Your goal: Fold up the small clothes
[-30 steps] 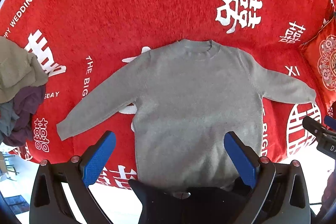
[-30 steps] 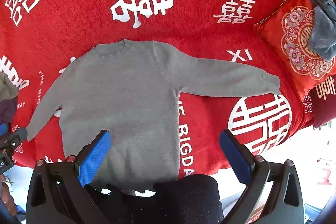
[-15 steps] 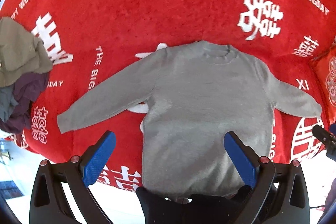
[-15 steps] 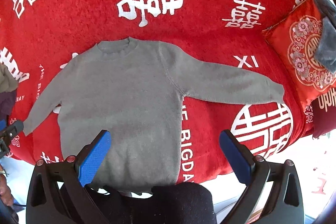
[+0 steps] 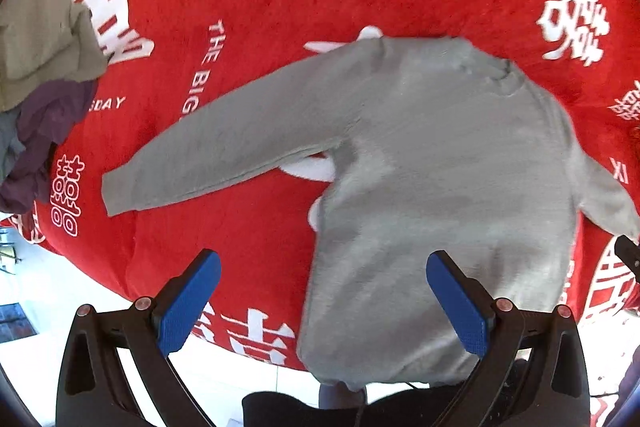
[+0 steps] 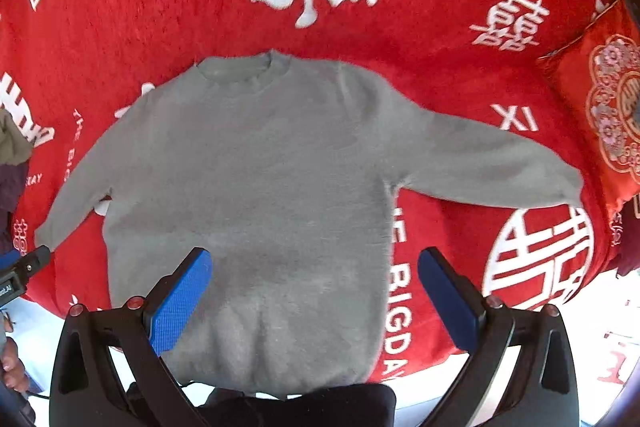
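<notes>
Sweater (image 6: pixel 256 187) hem is hidden behind both grippers; its right cuff is cut off in the left view. Left gripper (image 5: pixel 324 303) and right gripper (image 6: pixel 314 297) hover above, jaws spread, empty.

Red blanket (image 6: pixel 440 39), pale floor (image 5: pixel 72 291)

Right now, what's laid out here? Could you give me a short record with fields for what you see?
surface: red blanket with white wedding lettering
garment: grey sweater, spread flat, both sleeves out, not yet folded
left gripper: open, holding nothing, above the sweater's left hem side
right gripper: open, holding nothing, above the sweater's lower hem
other clothes: crumpled pile at the blanket's left edge
cushion: red embroidered cushion at the right
</notes>
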`<control>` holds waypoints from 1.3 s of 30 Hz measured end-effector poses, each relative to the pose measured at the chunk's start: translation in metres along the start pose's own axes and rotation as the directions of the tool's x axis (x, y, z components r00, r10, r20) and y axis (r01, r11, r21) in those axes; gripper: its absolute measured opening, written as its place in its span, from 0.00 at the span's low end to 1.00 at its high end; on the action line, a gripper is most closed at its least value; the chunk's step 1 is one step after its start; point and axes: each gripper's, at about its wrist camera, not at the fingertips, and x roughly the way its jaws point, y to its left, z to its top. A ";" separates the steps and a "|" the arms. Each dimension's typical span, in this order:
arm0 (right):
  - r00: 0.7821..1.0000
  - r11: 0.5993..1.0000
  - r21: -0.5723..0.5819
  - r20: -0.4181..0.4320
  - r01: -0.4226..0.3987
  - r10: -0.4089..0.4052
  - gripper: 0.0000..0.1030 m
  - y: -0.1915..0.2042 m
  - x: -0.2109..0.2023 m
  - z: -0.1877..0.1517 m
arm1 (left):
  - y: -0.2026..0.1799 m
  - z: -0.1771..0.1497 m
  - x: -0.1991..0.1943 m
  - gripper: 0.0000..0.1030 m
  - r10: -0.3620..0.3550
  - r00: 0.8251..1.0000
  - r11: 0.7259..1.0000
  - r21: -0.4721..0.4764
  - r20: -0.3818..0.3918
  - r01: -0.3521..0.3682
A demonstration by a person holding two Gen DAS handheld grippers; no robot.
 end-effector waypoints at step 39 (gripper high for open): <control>0.986 0.921 -0.356 -0.119 -0.155 0.120 1.00 0.217 0.116 -0.017 | 0.281 -0.008 0.172 1.00 -0.358 0.825 0.568 -0.599 0.438 0.565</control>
